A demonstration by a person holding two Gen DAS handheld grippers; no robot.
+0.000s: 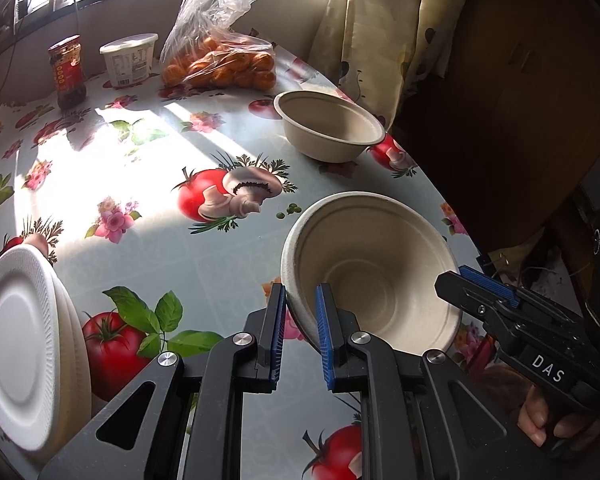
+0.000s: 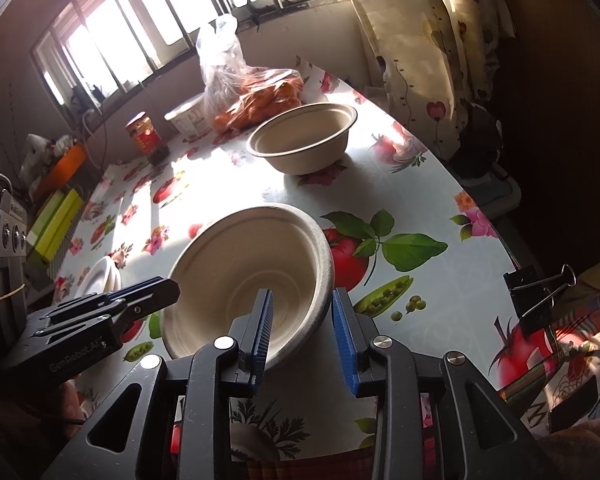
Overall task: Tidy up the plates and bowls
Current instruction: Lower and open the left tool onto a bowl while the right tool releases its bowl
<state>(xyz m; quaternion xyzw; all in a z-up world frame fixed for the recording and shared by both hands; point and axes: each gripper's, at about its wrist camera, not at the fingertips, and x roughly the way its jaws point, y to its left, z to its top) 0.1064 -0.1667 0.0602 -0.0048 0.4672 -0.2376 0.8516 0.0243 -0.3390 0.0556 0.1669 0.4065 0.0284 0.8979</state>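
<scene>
A beige paper bowl [image 1: 372, 264] [image 2: 252, 260] is tilted over the flowered table [image 1: 160, 264], close to its right edge. My left gripper [image 1: 300, 288] is shut on the bowl's near left rim, and it enters the right wrist view from the left [image 2: 156, 292]. My right gripper [image 2: 302, 292] straddles the opposite rim with its pads apart from the wall, so it is open; its tips [image 1: 452, 280] show beside the bowl. A second beige bowl [image 1: 332, 128] [image 2: 304, 140] stands upright farther back. A stack of white plates [image 1: 16, 344] [image 2: 100, 276] sits at the left.
A bag of oranges [image 1: 224, 64], a red jar [image 1: 66, 72] and a white tub [image 1: 130, 58] stand at the back by the window. A curtain [image 1: 380, 20] hangs past the right table edge. A binder clip [image 2: 536, 292] grips the cloth there.
</scene>
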